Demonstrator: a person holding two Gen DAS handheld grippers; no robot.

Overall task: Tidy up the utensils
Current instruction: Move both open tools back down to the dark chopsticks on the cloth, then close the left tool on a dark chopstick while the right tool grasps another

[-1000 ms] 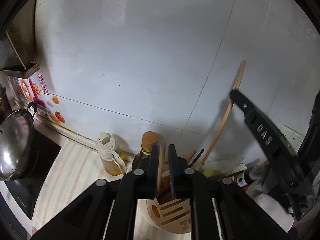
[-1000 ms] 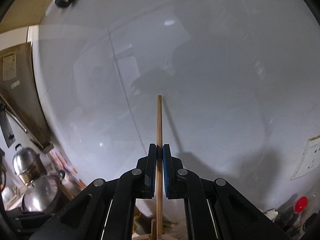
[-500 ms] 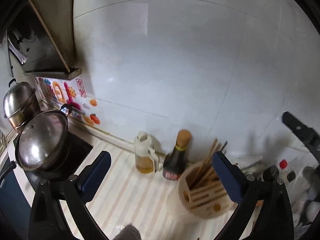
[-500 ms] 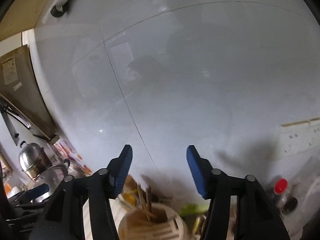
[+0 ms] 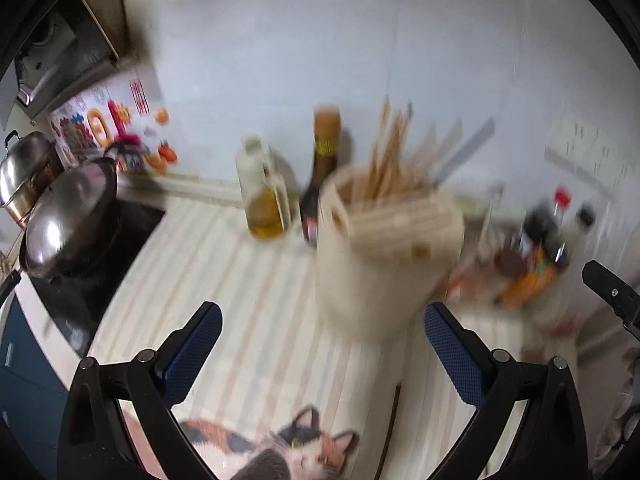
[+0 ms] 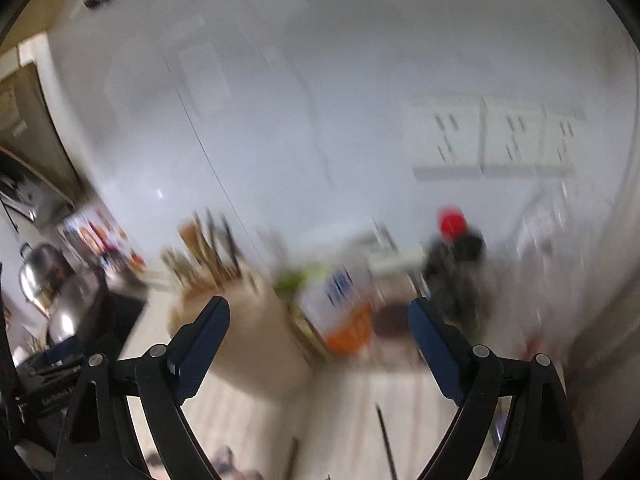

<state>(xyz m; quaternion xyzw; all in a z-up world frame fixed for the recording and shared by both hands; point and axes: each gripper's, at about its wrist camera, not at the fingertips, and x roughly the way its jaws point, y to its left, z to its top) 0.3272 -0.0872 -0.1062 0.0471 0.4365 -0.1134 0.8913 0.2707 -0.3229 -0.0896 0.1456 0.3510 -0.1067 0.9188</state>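
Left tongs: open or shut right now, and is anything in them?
Open and empty. The left tongs show blue pads spread wide, with only striped counter between them.

One utensil holder [image 5: 384,248], two bottles [image 5: 264,192] [image 5: 322,168], two pots [image 5: 68,216] [image 5: 22,168]

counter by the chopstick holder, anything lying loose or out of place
Yes: a dark chopstick lies loose on the counter in front of the holder, while the rest stand inside. Blur hides finer detail.
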